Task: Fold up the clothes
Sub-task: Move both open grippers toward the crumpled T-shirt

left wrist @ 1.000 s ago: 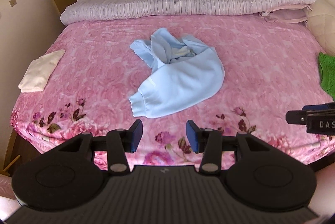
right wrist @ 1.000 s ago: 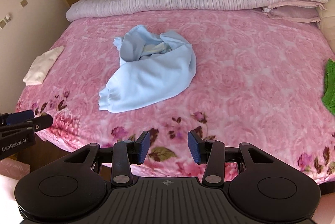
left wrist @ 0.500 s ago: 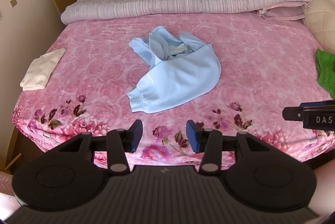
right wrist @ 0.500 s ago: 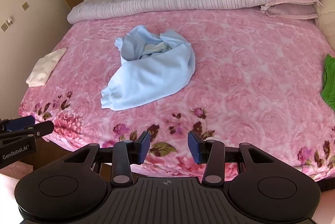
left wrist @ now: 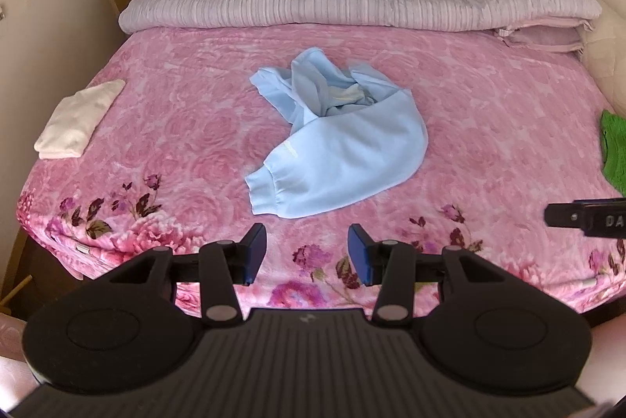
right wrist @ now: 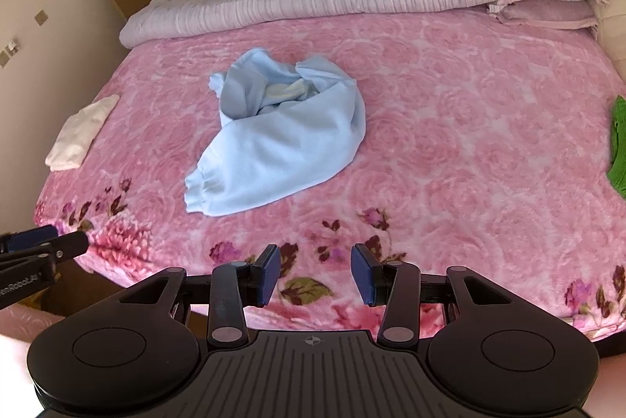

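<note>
Where bedspread (left wrist: 489, 113) spreads, light-blue garment (left wrist: 344, 148) lies crumpled, cuffed

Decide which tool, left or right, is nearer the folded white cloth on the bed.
Left. The left tool hovers over the bed's near edge, with the folded white cloth off to its left; the right tool is farther right.

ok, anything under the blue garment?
The crumpled blue garment lies directly on the pink floral blanket. A pale inner layer peeks from its folds; whatever lies beneath stays hidden.
</note>
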A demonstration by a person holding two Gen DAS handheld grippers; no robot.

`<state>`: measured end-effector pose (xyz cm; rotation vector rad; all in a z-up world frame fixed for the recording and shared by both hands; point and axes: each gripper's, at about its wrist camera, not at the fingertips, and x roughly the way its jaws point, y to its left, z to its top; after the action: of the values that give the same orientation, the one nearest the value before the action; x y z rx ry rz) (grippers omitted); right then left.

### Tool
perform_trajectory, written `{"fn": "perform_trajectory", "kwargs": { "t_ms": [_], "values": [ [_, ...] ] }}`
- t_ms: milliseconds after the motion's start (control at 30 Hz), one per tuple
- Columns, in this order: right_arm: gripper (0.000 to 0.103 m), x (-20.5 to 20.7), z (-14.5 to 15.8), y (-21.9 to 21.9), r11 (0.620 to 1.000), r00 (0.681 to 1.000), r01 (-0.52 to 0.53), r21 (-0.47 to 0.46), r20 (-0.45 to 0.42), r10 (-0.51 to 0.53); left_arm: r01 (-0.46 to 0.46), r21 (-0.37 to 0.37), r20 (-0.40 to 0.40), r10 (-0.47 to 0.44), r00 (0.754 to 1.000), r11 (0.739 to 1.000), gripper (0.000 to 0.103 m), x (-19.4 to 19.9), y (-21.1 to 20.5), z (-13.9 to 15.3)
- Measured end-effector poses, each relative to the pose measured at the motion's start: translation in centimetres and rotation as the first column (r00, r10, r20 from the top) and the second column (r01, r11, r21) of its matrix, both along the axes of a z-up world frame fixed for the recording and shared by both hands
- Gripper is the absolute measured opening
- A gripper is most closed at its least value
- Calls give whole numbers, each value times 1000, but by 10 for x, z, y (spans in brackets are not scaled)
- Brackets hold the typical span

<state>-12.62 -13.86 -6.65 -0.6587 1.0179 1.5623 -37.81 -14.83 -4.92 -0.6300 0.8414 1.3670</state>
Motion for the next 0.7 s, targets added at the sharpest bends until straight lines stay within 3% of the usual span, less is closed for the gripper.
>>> {"fn": "perform_trajectory", "kwargs": {
  "t_ms": [267,367,433,533,700],
  "values": [
    [44,39,-25,27,994,993,100,50,-62,-97,-11,-23,-10,11,1000,1000,42,-50,48,-27],
    [44,48,-47,40,992,993,110,70,41,-113,9,-58,-27,-11,1000,998,42,-69,77,-41],
    [44,48,-65,54,993,980,114,37,161,-119,29,-82,-39,-32,999,996,42,-78,101,-52],
    [44,39,-95,74,989,960,148,-8,244,-142,64,-126,-51,-71,996,990,42,-90,139,-67],
    [44,19,-147,103,962,938,271,-38,234,-255,171,-138,-46,-179,983,976,42,-100,202,-73]
  ]
}}
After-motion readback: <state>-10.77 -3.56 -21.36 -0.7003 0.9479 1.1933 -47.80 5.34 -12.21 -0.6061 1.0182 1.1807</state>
